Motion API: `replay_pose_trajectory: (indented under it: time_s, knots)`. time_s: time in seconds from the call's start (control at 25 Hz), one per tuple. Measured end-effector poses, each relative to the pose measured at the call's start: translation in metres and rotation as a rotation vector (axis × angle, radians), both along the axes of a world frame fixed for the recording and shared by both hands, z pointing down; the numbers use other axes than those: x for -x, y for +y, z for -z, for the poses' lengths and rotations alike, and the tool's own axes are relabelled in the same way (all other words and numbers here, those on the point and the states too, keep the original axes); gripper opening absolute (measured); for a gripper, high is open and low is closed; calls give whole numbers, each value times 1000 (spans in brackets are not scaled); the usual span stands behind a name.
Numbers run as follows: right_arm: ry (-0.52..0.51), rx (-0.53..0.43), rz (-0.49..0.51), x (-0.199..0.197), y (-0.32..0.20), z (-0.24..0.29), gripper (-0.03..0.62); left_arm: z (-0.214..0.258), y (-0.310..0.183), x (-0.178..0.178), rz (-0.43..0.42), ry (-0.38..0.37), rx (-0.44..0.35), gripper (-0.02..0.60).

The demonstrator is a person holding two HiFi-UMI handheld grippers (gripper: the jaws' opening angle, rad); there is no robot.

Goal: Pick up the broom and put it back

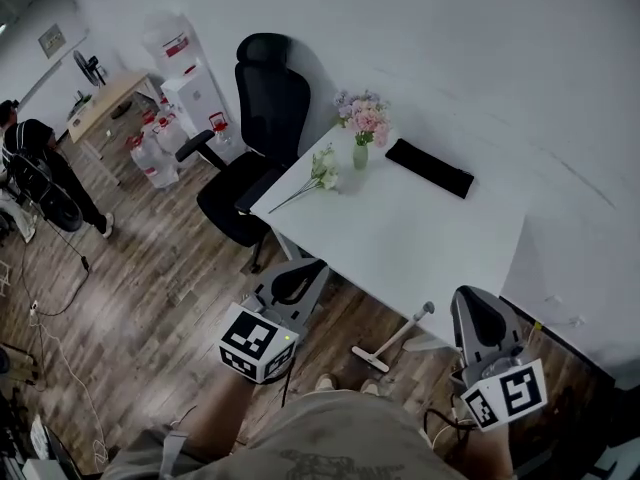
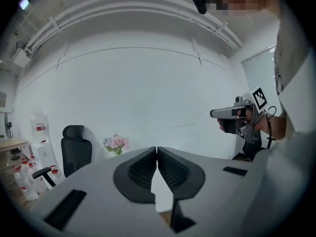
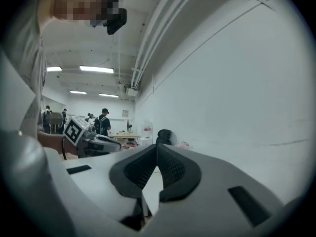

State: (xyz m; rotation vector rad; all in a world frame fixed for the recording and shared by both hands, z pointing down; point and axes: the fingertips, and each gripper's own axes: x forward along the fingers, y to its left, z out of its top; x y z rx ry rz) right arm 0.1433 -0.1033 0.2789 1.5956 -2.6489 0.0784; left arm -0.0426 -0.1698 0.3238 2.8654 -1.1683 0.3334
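White table (image 1: 420, 248), as I see it from the head view: a vase of pink flowers (image 1: 362, 128) at the far corner. A loose white flower stem (image 1: 318, 173) lies along the chair-side edge, and a flat black slab (image 1: 429, 168) along the wall-side edge. A black office chair (image 1: 255, 138) is just beside the table. Water jugs (image 1: 155, 153) stand on the floor beyond.

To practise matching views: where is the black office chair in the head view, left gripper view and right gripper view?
Head view: black office chair, upper centre-left.
Left gripper view: chair, lower left.
Right gripper view: chair, small, near the centre.
Shared landmark: pink flowers, right of the chair.
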Motion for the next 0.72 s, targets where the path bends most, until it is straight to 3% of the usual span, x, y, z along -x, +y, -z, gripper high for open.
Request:
replay_pose_trajectory:
  time_s: [0.72]
  knots:
    - [39,13,-23,6,-5,1,32,10,6,6,-49,-14,-13,21]
